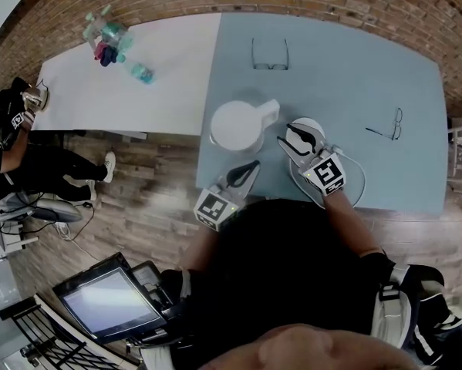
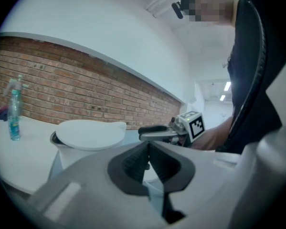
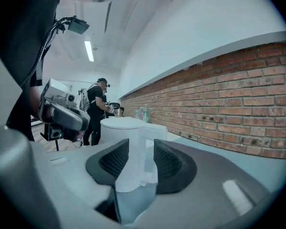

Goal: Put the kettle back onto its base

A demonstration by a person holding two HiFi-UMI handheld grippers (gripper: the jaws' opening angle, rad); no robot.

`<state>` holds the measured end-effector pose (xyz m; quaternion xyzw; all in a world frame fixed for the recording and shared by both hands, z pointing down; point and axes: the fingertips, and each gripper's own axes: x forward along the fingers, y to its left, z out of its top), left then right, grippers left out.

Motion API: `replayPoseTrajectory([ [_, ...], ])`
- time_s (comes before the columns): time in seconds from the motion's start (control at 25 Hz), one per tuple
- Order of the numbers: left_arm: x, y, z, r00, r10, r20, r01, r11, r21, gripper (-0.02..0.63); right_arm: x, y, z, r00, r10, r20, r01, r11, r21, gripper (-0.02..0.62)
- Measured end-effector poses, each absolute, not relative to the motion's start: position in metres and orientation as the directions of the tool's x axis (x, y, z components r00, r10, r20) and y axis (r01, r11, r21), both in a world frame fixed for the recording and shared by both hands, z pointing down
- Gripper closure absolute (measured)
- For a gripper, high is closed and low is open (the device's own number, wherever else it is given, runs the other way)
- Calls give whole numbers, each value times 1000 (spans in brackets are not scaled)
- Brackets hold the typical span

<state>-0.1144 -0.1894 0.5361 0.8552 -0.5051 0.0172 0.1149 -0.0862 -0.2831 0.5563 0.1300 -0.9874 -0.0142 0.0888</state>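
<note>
The right gripper (image 3: 137, 152) has its fingers apart, framing the handle (image 3: 138, 144) of the white kettle (image 1: 237, 126). The left gripper (image 2: 148, 151) has its fingers together, with the kettle on the table (image 1: 331, 68) beyond them. The base (image 1: 311, 124) is beside the right fingers.

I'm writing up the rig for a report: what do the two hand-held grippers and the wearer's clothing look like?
The left hand-held gripper and the right hand-held gripper look alike: a broad light grey moulded body, two black ribbed pads, and a white marker cube printed with black squares. The person wears a black top.
</note>
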Motion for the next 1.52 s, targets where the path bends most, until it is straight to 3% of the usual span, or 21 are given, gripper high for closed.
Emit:
replayPoseTrajectory([
  [0.68,-112,-192,539,425,-889,167,-902,-401,162,604,-125,-336,595,-932,-273,239,-265,962,65,328],
  [1.08,-125,-177,543,352,-918,184,-932,-324,164,604,-154,-361,609,-917,-312,250,-313,949,37,331],
  [1.52,-120,-172,540,365,-912,188,-926,-335,171,604,-174,-353,598,-912,-336,234,-331,942,62,473],
])
